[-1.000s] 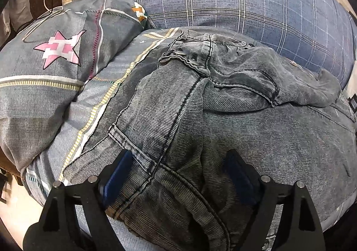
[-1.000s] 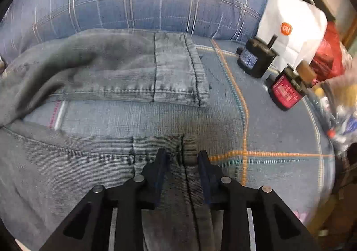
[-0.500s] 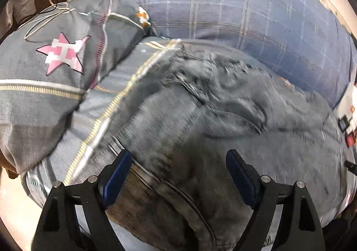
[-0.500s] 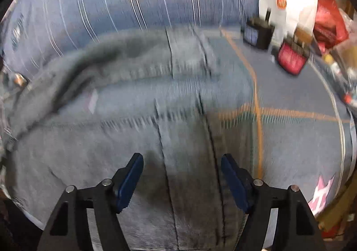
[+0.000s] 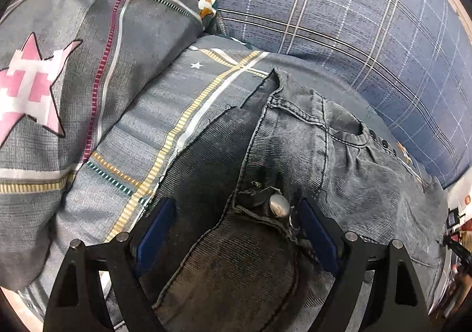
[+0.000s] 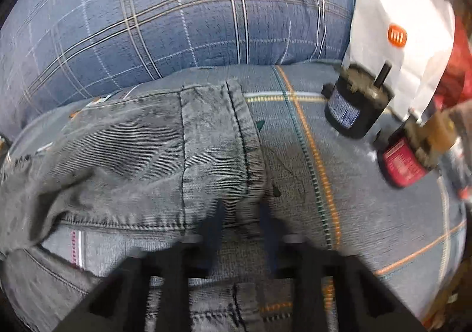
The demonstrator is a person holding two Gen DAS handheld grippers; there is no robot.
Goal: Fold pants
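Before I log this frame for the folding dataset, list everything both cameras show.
jeans: one pair, grey-black denim, spread on the bed; waistband with metal button by the left tool, a leg hem by the right tool
bedsheet: one, grey with yellow and white stripes, under the jeans
pillow: one, grey with a pink star, left of the jeans
plaid quilt: one, blue, behind the jeans
white bag: one, orange logo, far right
jars: two, one black, one red, in front of the bag
left tool: open, over the waistband
right tool: blurred, nearly closed at the hem
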